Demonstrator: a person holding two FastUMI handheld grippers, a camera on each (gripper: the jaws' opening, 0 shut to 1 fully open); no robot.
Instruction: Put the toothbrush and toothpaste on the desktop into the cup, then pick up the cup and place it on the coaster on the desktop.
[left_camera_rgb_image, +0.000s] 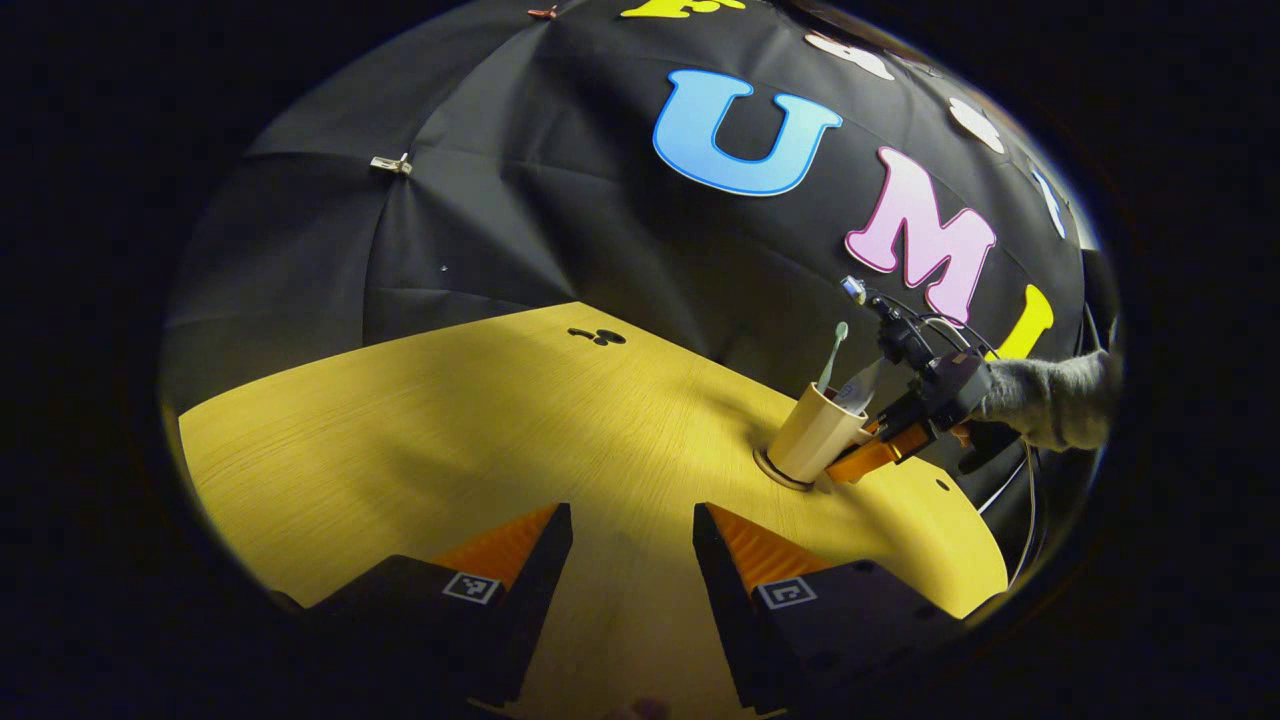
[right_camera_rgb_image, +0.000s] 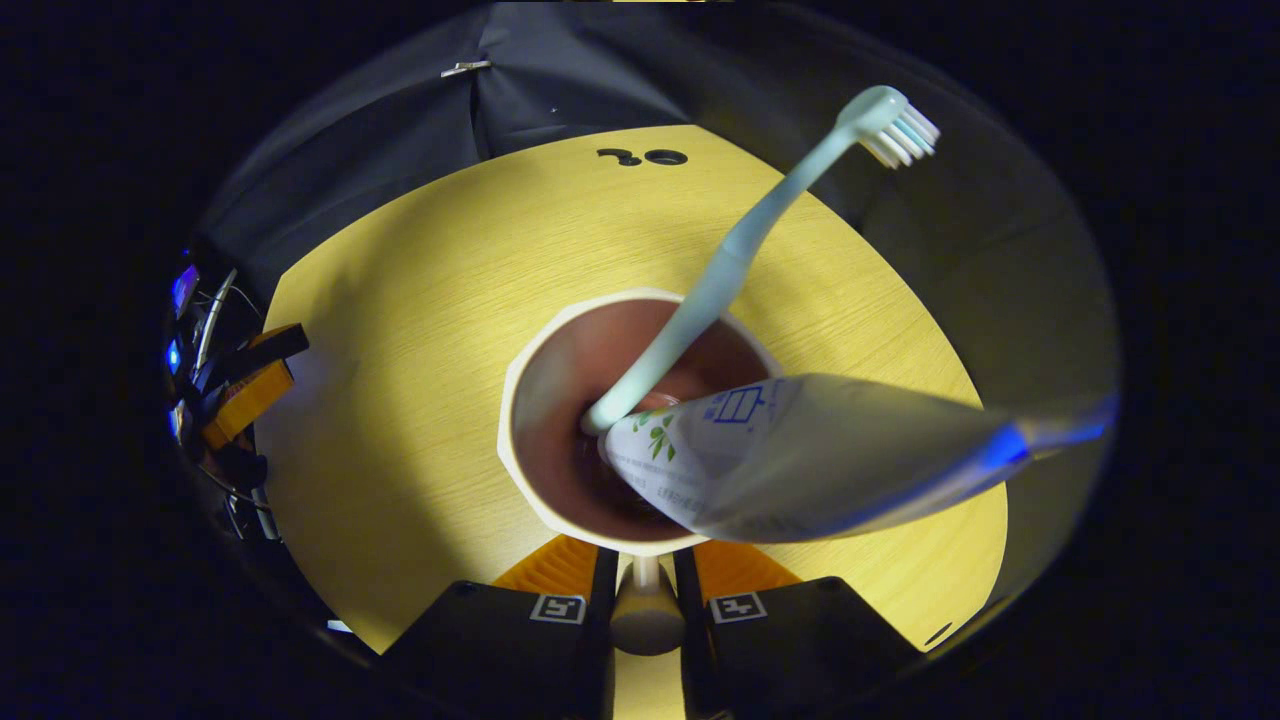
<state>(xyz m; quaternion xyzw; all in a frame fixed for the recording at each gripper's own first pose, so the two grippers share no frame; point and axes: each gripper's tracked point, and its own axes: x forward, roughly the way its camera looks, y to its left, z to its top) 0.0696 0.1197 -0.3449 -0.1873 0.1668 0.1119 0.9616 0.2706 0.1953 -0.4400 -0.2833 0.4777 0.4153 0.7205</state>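
In the left gripper view, the left hand-held gripper (left_camera_rgb_image: 632, 545) hangs over the yellow wooden surface (left_camera_rgb_image: 480, 440) with its jaws spread wide and nothing between them. At about two o'clock from it, the cup (left_camera_rgb_image: 815, 435) stands on the round coaster (left_camera_rgb_image: 775, 472), with the toothbrush (left_camera_rgb_image: 832, 355) and the toothpaste tube (left_camera_rgb_image: 858, 390) upright inside. In the right gripper view, the right hand-held gripper (right_camera_rgb_image: 645, 585) is closed narrow on the cup handle (right_camera_rgb_image: 645, 610) at six o'clock; the toothbrush leans toward one o'clock, the toothpaste tube toward three.
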